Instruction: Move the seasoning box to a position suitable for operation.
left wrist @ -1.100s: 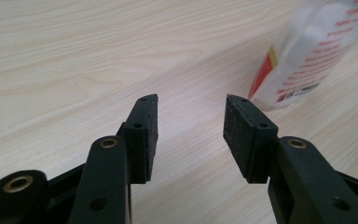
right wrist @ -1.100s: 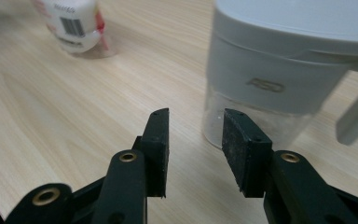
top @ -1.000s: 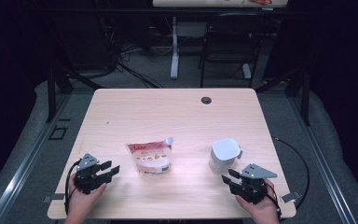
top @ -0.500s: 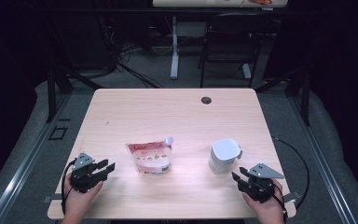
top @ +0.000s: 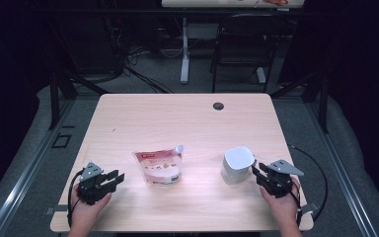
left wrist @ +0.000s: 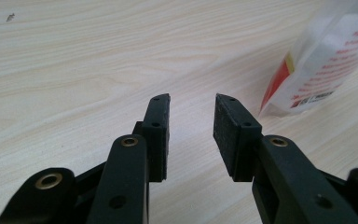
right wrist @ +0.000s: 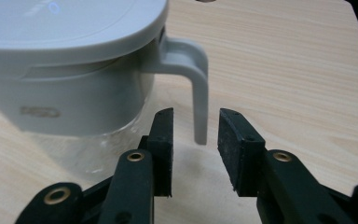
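Observation:
A clear pouch (top: 159, 167) with red print and a white spout lies at the middle of the wooden table (top: 187, 123). To its right stands a white lidded jug (top: 237, 164), its handle toward my right gripper (top: 255, 172). In the right gripper view the handle (right wrist: 193, 79) hangs just ahead of the gap of the right gripper (right wrist: 196, 116). Its jaws have just been closing and touch nothing. My left gripper (top: 114, 177) rests near the front left, pointing at the pouch (left wrist: 321, 60). In its own view the left gripper (left wrist: 192, 105) has also been closing, with nothing between the pads.
A round cable hole (top: 218, 106) sits near the table's far edge. A dark chair (top: 242, 49) and desk legs stand beyond the table. Cables trail from both grippers over the front edge.
My right gripper has shifted a little right and forward, closer to the jug's handle. Both pairs of jaws stand narrower than before. The left hand, pouch and jug have stayed put.

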A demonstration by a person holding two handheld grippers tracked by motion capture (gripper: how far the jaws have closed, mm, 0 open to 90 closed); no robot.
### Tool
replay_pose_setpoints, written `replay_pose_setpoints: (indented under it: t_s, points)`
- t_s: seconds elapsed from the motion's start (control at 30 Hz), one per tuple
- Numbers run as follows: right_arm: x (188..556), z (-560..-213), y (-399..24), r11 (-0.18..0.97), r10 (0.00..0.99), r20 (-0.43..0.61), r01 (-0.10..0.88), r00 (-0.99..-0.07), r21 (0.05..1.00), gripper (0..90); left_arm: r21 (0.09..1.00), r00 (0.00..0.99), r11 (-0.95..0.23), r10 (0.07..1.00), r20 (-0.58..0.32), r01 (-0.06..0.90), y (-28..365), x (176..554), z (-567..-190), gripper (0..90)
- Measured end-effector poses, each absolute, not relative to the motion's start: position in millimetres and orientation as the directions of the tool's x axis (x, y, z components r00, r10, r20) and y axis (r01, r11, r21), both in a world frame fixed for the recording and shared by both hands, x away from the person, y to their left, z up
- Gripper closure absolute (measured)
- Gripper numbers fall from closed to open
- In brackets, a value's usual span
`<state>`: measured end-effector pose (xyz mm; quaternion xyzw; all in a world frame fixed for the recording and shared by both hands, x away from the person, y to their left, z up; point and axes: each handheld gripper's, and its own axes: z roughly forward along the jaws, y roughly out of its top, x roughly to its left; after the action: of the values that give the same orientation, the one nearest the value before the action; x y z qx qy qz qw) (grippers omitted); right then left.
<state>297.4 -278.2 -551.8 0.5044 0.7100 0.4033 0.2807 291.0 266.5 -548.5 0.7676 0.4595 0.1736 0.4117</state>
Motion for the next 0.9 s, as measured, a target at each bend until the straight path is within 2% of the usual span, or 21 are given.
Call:
replay_pose_setpoints:
  t_s: [0.4, 0.6, 0.9]
  points:
    - [314.7, -558.0, -272.8, 0.192, 0.939, -0.014, 0.491, -0.344, 0.850, 77.8, 0.787, 0.509, -0.243, 0.855, -0.103, 0.567, 265.8, 291.2, -550.8, 66.4]
    - [314.5, -556.3, -270.2, 0.237, 0.938, -0.067, 0.487, -0.340, 0.841, 82.3, 0.789, 0.512, -0.253, 0.854, -0.089, 0.559, 264.4, 291.2, -551.1, 66.3]
    - [309.1, -553.4, -267.9, 0.241, 0.938, -0.063, 0.507, -0.342, 0.828, 83.2, 0.792, 0.511, -0.244, 0.854, -0.098, 0.559, 266.6, 289.8, -550.2, 66.2]
